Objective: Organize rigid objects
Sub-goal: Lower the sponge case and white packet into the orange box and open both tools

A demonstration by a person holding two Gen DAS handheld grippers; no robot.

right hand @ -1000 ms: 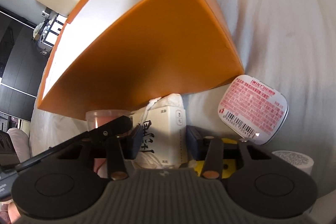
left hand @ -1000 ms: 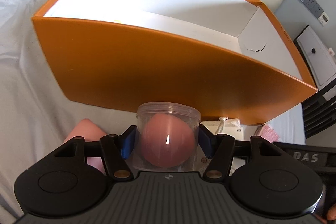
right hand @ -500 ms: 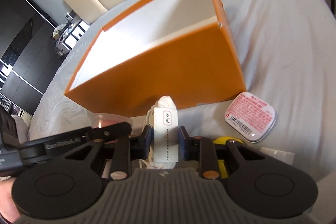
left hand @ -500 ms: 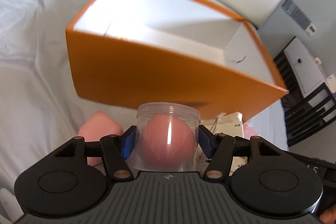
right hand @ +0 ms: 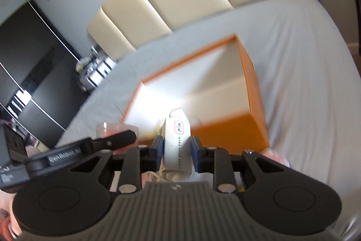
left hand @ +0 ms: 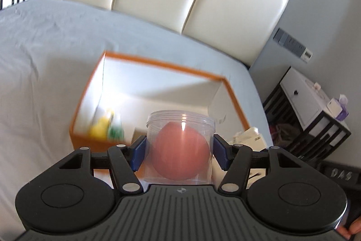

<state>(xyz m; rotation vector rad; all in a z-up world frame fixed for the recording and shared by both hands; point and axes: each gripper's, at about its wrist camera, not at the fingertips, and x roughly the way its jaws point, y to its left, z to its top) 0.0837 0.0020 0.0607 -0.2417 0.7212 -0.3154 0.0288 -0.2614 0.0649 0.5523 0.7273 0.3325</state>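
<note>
A: Left wrist view first: the biggest thing is the orange box [left hand: 234, 92] on the grey bed [left hand: 40, 55], open at the top, white inside, with something yellow and green lying in its near left corner. Stiff card walls, I'd judge, light enough to slide if bumped.

B: And the jar?

A: The clear jar [left hand: 180, 146] with a pink ball [left hand: 180, 155] inside sits between the pads of the left gripper [left hand: 179, 151], clamped at about mid-width across its round wall, above the near edge of the box. Hard, smooth plastic, so probably slippery; the hold across the widest part looks right. It looks light, but the ball may roll and shift the balance.

B: Right wrist view?

A: The right gripper [right hand: 177, 148] is squeezed narrow on a small white packet [right hand: 178, 141], upright, printed label facing up, also near the box's near wall. Crumpled wrapping shows below the pads, so I'd call it thin card over soft paper: light, crushable. A gentle pinch on the flat sides suits it, not the twisted top.

B: Smallest bits?

A: A pink-patterned thing [right hand: 275, 156] just right of the box, too blurred to name
</note>
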